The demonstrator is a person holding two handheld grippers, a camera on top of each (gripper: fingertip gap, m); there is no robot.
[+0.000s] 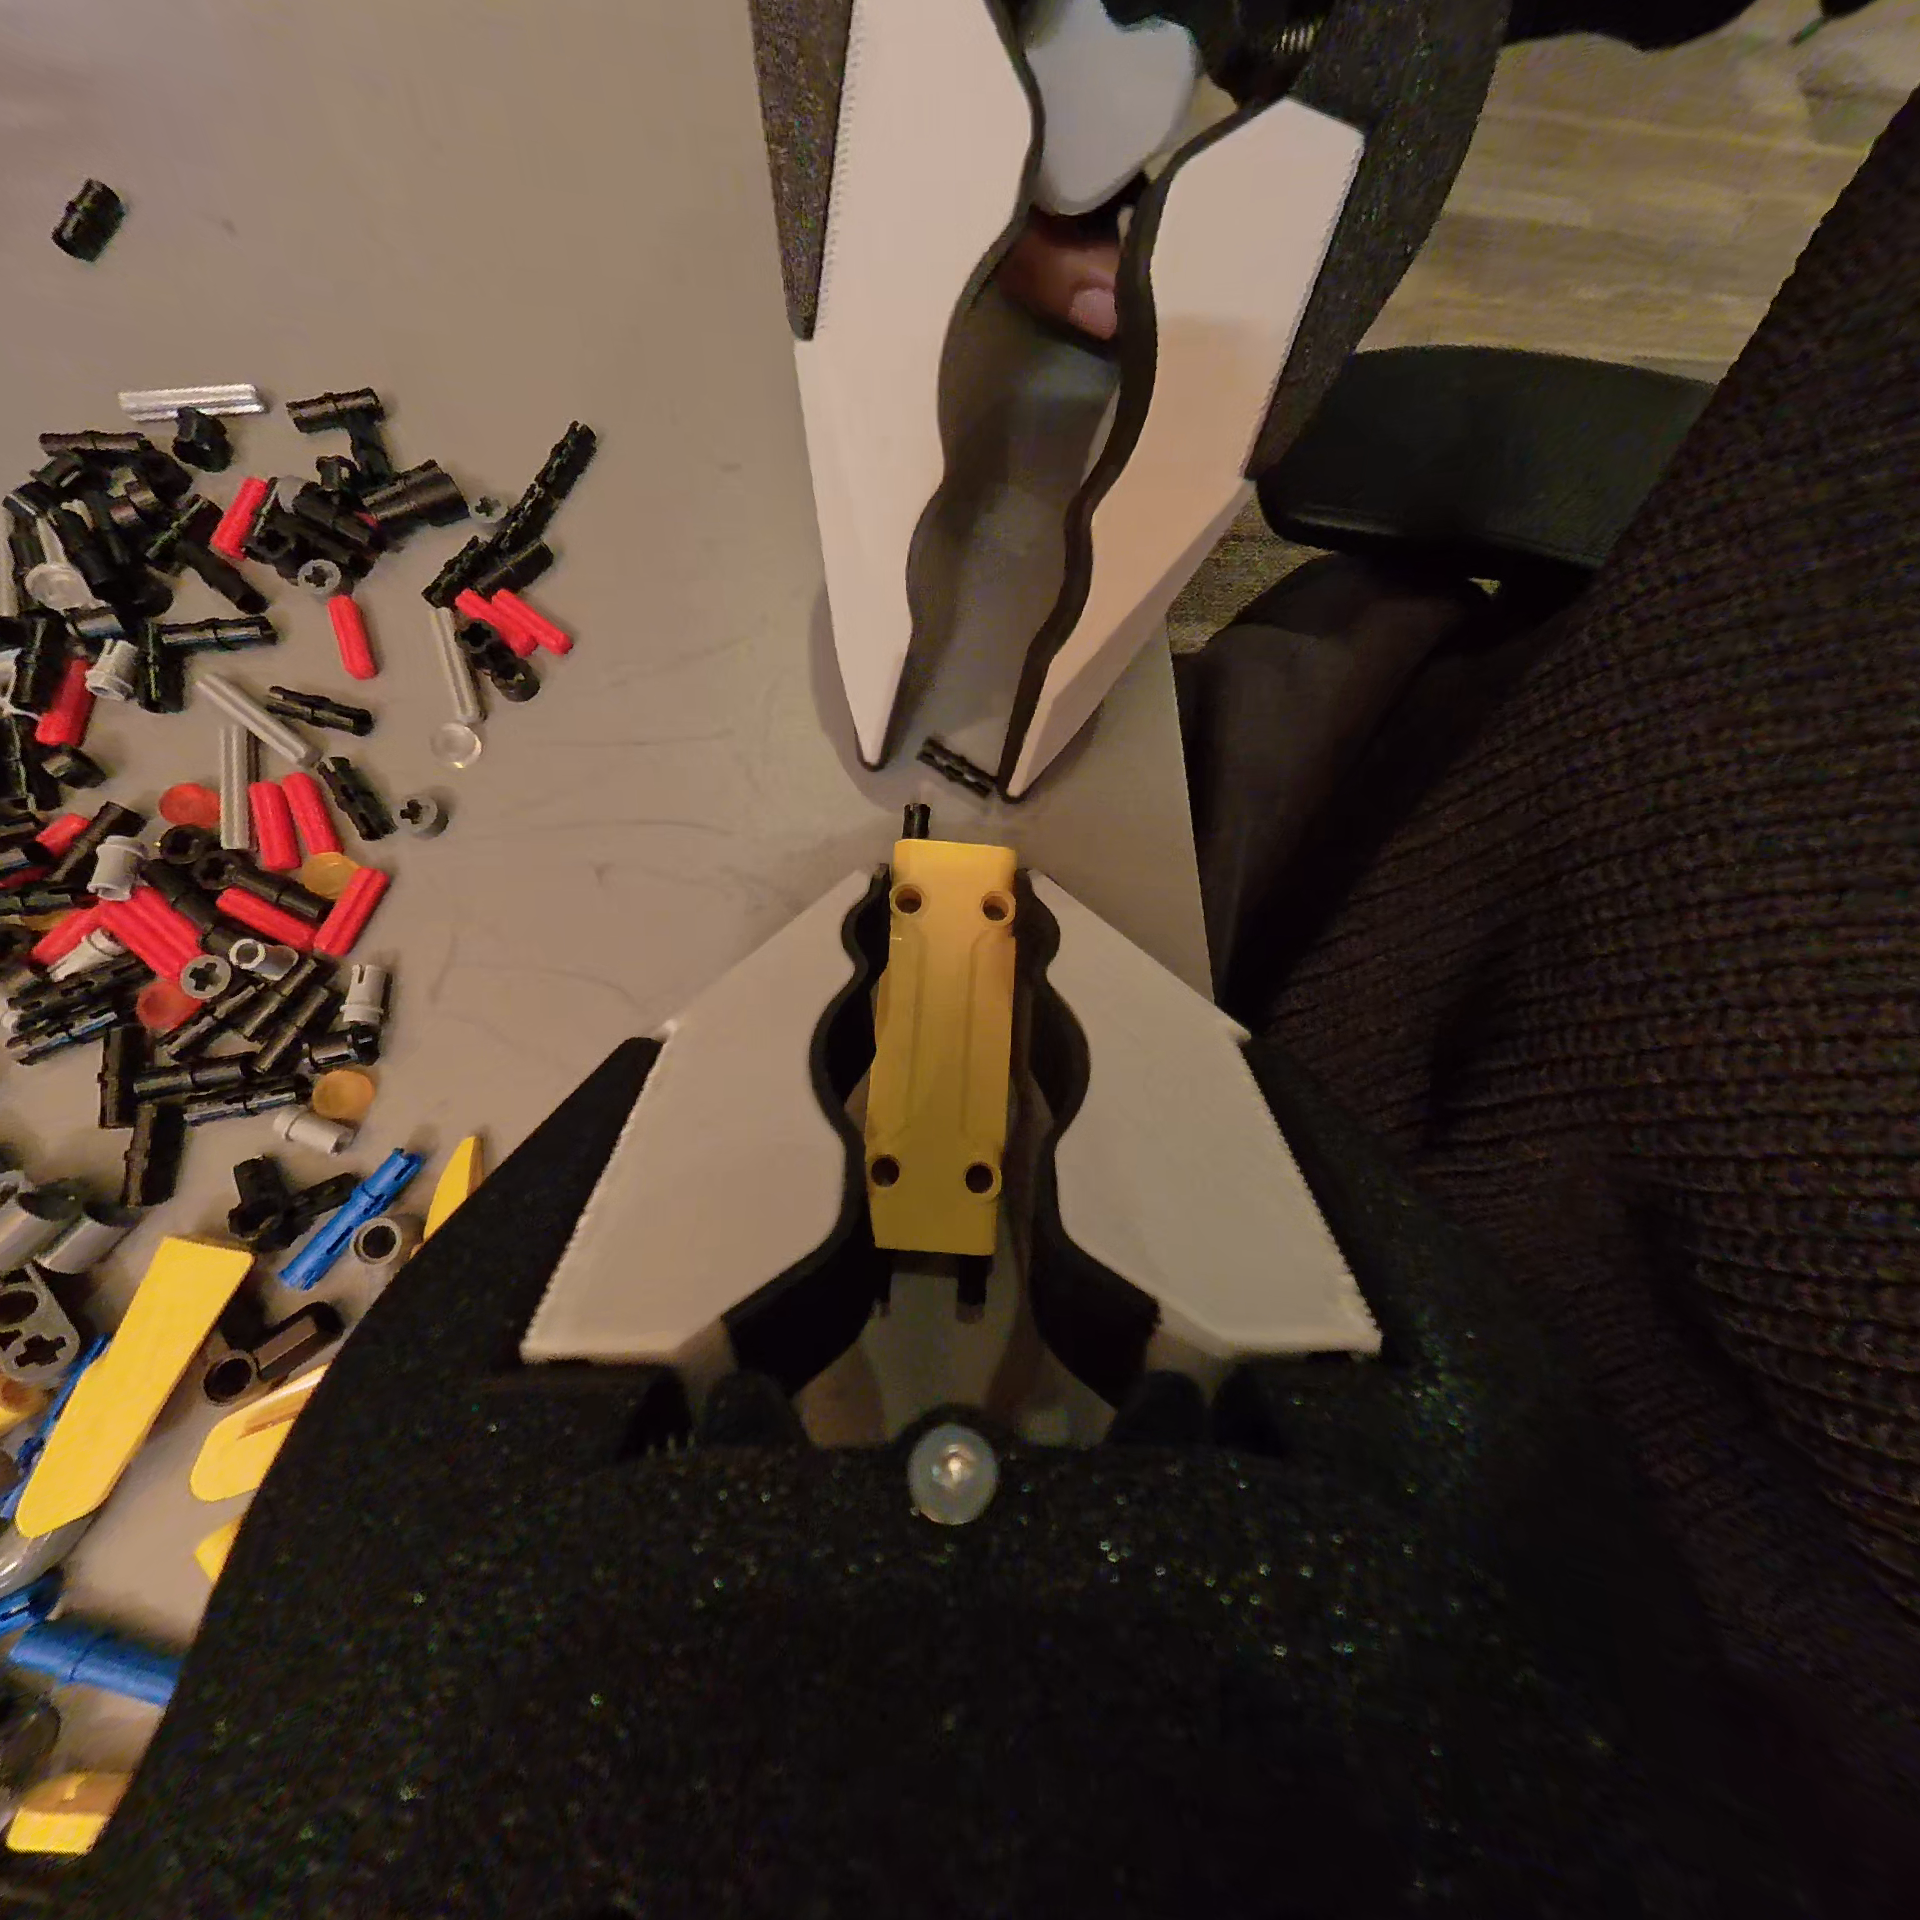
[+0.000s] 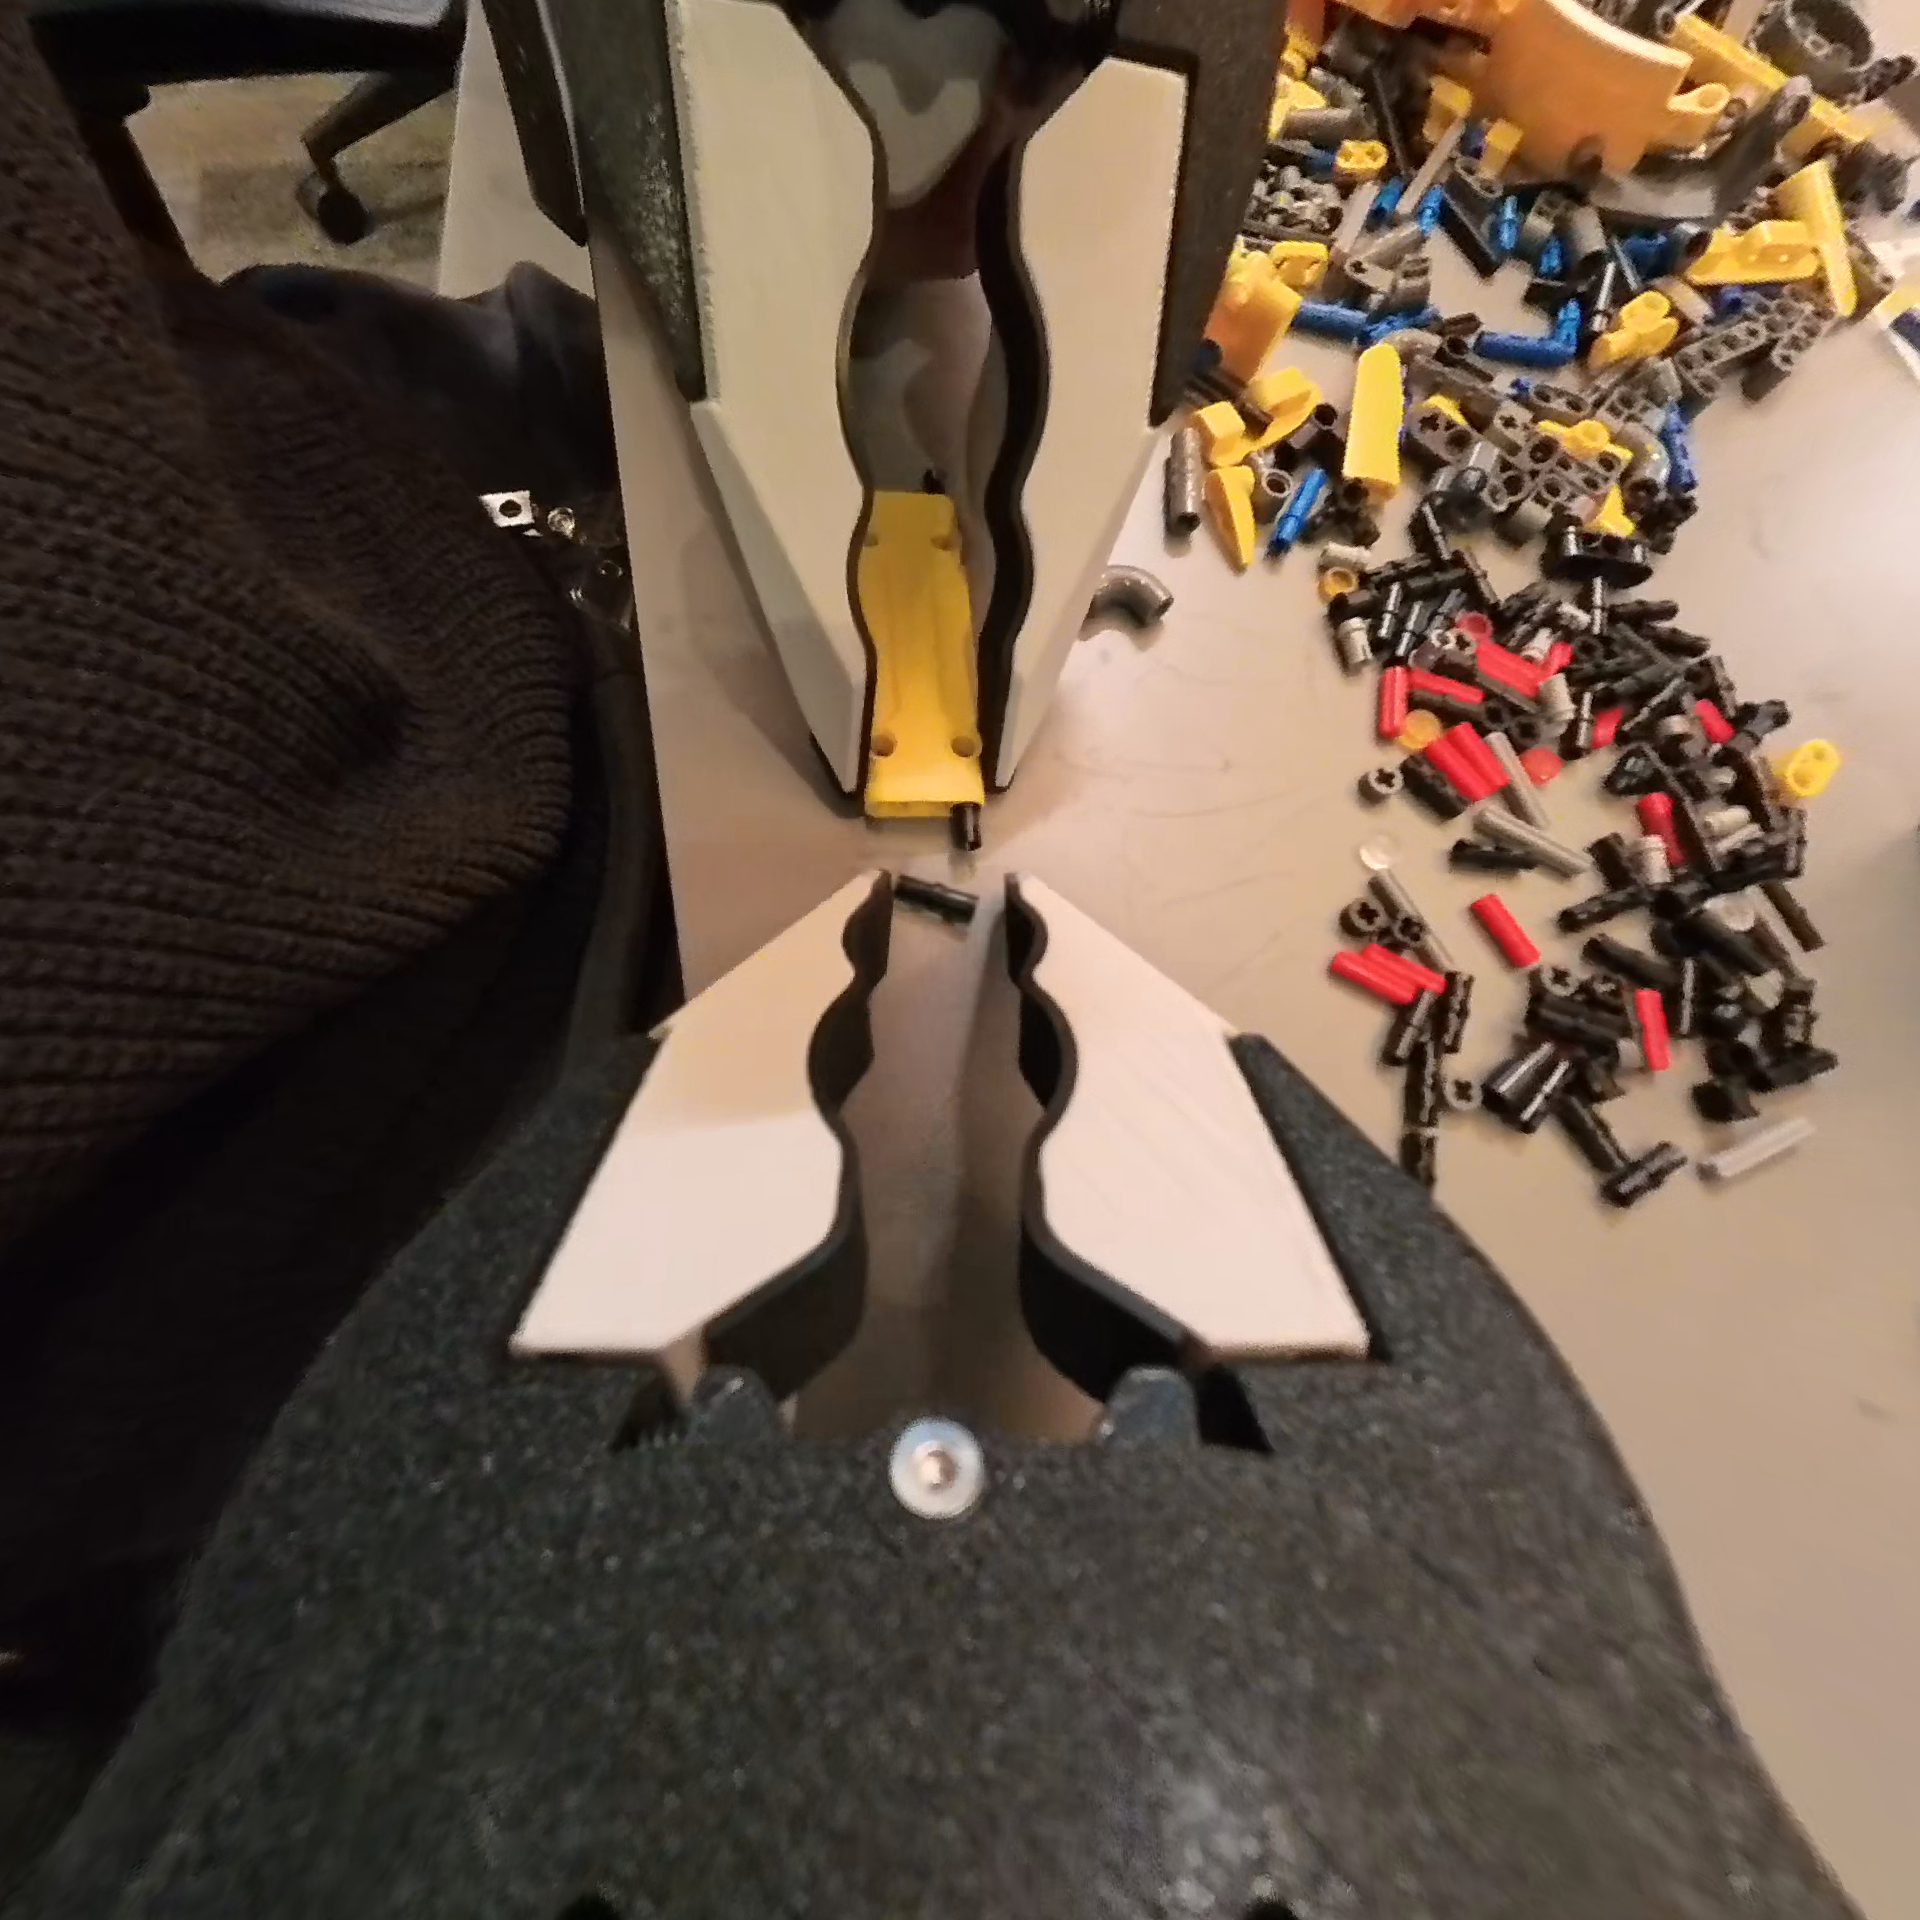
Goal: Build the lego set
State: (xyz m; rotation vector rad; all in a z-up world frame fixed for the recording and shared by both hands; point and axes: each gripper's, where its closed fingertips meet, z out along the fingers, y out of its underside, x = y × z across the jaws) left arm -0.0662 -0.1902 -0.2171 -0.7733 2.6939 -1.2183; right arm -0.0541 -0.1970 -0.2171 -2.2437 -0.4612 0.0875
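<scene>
A: State the condition of the left gripper (image 1: pixel 951 883).

B: Its fingers are clenched on a yellow panel piece (image 1: pixel 940 1039), which lies lengthwise between them at frame centre. A black pin stub (image 1: pixel 918 818) projects from the panel's far end, past the fingertips.

A: And the right gripper (image 2: pixel 948 883)?

B: Its fingers hold a short black pin (image 2: pixel 932 896) crosswise between the tips, with the pin's ends at or near each pad. Whether they actually pinch it cannot be told. In the left wrist view the same gripper enters from the top of the frame, tips pointing down toward the panel.

A: Relation between pin and panel?

B: Just apart. The pin sits directly ahead of the panel's stub end, not touching it.

A: Surroundings?

B: A grey tabletop (image 1: pixel 520 208) lies under both tools. A loose pile of black, red and grey connector pieces (image 2: pixel 1610 883) occupies the right of the right wrist view. Yellow and blue parts (image 2: pixel 1507 312) fill the upper right. A dark knitted sleeve (image 2: pixel 208 623) covers the left of that frame.
</scene>
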